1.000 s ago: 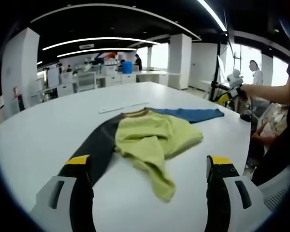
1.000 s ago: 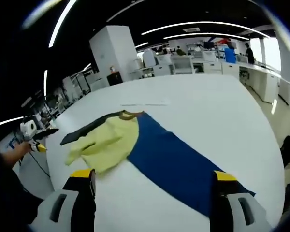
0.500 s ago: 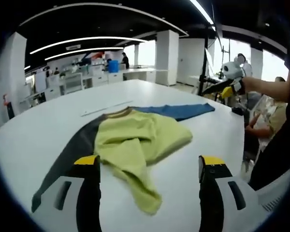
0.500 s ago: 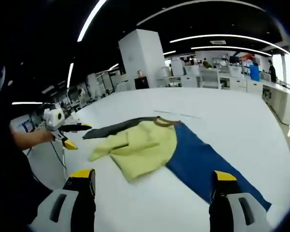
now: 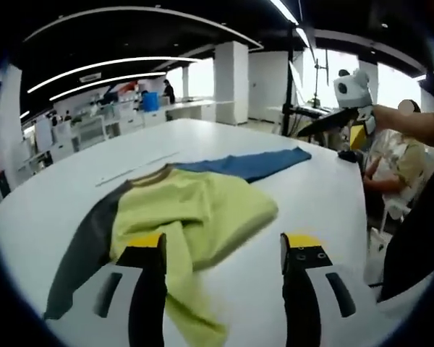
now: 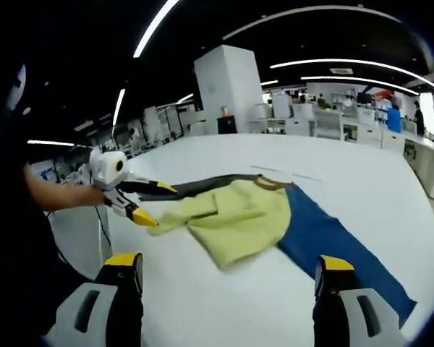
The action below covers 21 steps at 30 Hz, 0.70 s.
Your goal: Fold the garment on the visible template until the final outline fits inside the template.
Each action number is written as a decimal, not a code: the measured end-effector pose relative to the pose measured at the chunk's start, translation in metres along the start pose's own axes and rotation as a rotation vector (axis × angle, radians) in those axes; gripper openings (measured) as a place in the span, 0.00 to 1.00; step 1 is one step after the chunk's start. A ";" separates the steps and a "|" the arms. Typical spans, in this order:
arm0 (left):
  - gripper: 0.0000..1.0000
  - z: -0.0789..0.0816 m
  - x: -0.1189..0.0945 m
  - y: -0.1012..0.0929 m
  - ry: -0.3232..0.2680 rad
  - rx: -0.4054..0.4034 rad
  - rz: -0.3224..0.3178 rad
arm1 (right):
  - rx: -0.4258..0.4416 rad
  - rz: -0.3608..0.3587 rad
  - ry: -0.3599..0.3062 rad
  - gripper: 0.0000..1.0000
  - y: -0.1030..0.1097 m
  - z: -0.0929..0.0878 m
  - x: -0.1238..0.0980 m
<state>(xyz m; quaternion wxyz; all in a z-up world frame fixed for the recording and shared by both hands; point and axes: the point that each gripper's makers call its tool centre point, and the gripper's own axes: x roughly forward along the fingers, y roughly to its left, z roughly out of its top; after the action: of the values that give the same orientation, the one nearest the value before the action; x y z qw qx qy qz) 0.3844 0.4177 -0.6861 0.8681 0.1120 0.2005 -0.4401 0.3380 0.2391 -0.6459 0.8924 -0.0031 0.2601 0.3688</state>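
Observation:
A garment lies spread on the white table (image 5: 325,195). It has a yellow-green body (image 5: 202,206), a dark grey sleeve (image 5: 87,246), a blue sleeve (image 5: 253,163) and a brown collar (image 6: 271,183). A yellow flap (image 5: 192,303) runs toward me between the jaws of my left gripper (image 5: 224,246), which stands open just over it. In the right gripper view that left gripper (image 6: 155,204) is held open at the flap's tip (image 6: 166,217). My right gripper (image 6: 229,264) is open over bare table, short of the body (image 6: 239,224) and the blue sleeve (image 6: 333,242). It also shows at the table's far side (image 5: 333,126). A thin line (image 5: 134,166) marks the table behind the collar.
A seated person (image 5: 390,166) is beyond the table's right edge in the left gripper view, next to a tall stand (image 5: 288,94). Office desks and pillars fill the background. The person's sleeve and hand (image 6: 58,195) hold the left gripper.
My left gripper has come closer to the garment, so the yellow flap now lies between its jaws. The right gripper view has swung left and nearer. The garment has not moved.

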 end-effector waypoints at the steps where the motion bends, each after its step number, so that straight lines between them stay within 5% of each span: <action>1: 0.59 0.000 0.003 -0.001 0.004 0.002 -0.003 | 0.000 0.003 0.003 0.99 0.002 -0.001 0.001; 17: 0.37 -0.014 0.050 -0.013 0.097 0.159 -0.067 | -0.018 0.009 0.011 0.99 0.014 -0.013 0.006; 21: 0.36 -0.025 0.058 -0.011 0.159 0.232 -0.067 | -0.034 0.011 0.029 0.99 0.017 -0.017 0.008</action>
<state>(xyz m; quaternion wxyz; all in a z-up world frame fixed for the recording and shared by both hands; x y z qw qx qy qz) 0.4003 0.3786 -0.7349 0.8155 0.2395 0.2201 -0.4786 0.3233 0.2532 -0.6610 0.8863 -0.0223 0.2665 0.3781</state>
